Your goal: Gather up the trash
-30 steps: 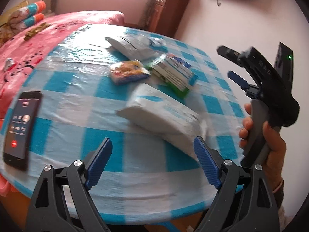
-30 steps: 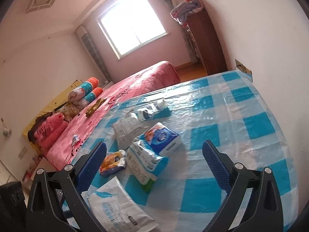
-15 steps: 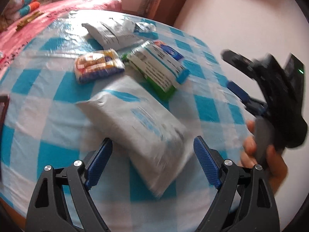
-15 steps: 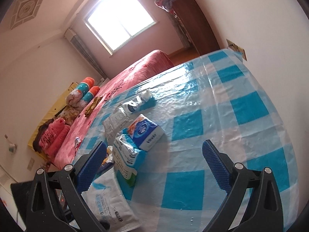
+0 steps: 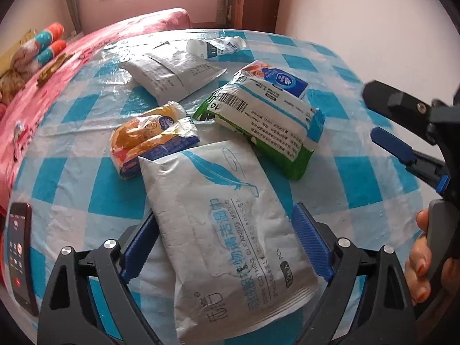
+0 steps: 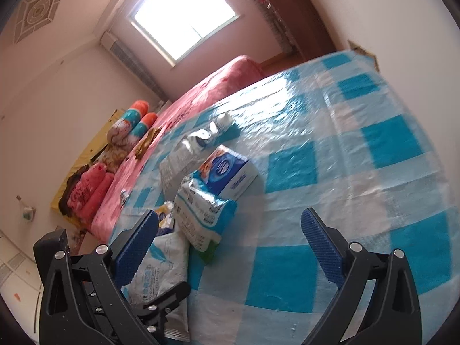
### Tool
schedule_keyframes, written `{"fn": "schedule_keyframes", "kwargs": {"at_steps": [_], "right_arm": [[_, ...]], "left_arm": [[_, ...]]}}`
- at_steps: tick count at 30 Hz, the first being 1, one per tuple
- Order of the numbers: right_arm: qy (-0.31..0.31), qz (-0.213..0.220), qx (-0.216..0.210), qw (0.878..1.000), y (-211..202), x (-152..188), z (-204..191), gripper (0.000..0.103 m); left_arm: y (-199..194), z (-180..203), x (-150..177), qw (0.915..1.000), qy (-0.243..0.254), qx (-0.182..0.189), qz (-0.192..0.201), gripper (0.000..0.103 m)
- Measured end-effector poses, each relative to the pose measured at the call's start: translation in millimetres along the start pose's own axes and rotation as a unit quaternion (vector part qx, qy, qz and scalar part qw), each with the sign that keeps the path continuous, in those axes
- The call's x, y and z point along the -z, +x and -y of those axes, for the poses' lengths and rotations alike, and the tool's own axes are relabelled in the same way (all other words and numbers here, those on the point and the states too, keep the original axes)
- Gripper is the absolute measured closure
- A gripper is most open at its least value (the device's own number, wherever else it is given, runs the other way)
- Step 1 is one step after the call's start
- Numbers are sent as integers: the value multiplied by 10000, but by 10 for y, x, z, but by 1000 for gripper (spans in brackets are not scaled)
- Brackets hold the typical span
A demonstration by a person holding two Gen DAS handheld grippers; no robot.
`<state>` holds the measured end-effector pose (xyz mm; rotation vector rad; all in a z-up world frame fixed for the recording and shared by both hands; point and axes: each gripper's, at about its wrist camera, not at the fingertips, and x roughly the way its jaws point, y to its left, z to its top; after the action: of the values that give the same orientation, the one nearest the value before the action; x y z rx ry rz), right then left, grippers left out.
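Wipes pack (image 5: 230, 230) between opening left claw (image 5: 227, 247).

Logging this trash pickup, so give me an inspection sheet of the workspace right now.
Surface: table under a blue-and-white checked plastic cover.
Job's things: wipes pack nearest; snack wrapper, green pack, tissue pack, grey pouch and tube beyond.
Clutter: phone at the table edge, screen lit.
Grippers: left gripper opening, astride the wipes pack, pads clear; right gripper open, nothing between.
Cables: nothing seen.
Surroundings: pink bed, window, wooden cabinet.
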<state>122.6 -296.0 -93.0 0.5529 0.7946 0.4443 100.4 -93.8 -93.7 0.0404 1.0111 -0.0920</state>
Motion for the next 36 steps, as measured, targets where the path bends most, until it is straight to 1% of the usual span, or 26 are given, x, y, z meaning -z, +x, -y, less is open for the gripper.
{"fn": "schedule_keyframes", "kwargs": {"at_steps": [2, 7, 13, 16, 18, 19, 20, 22, 26, 32, 35, 36], "right_arm": [[46, -125, -121, 9998, 82, 11, 6, 5], [67, -313, -297, 9990, 253, 29, -30, 5], [57, -366, -432, 9984, 402, -3, -106, 5], [-31, -436, -388, 9983, 467, -4, -160, 7], [-59, -492, -458, 9977, 509, 2, -194, 11], [-66, -534, -472, 9974, 525, 0, -201, 17], [-93, -577, -437, 9973, 549, 3, -216, 22], [-186, -617, -378, 9972, 581, 15, -254, 25], [-244, -642, -318, 9971, 590, 29, -288, 29], [-292, -683, -337, 9967, 617, 45, -318, 29], [-355, -711, -275, 9965, 634, 65, -342, 45], [-363, -714, -283, 9964, 640, 66, -348, 48]], "left_arm": [[11, 5, -2, 10000, 65, -55, 16, 13], [3, -42, -3, 10000, 56, 12, 42, 15], [-24, -138, -23, 9998, -102, 120, 80, 25], [-38, -171, -16, 9997, -158, 166, 102, 29], [-45, -202, -17, 9994, -214, 234, 103, 31], [-48, -215, -17, 9994, -223, 262, 103, 32], [-51, -225, -15, 9993, -224, 286, 105, 33], [-54, -241, -10, 9991, -238, 320, 117, 33], [-73, -290, 8, 9986, -310, 407, 122, 34], [-131, -424, 59, 9977, -487, 457, 118, 35], [-182, -484, 81, 9974, -535, 455, 159, 35], [-196, -503, 84, 9973, -553, 451, 174, 35]]}}
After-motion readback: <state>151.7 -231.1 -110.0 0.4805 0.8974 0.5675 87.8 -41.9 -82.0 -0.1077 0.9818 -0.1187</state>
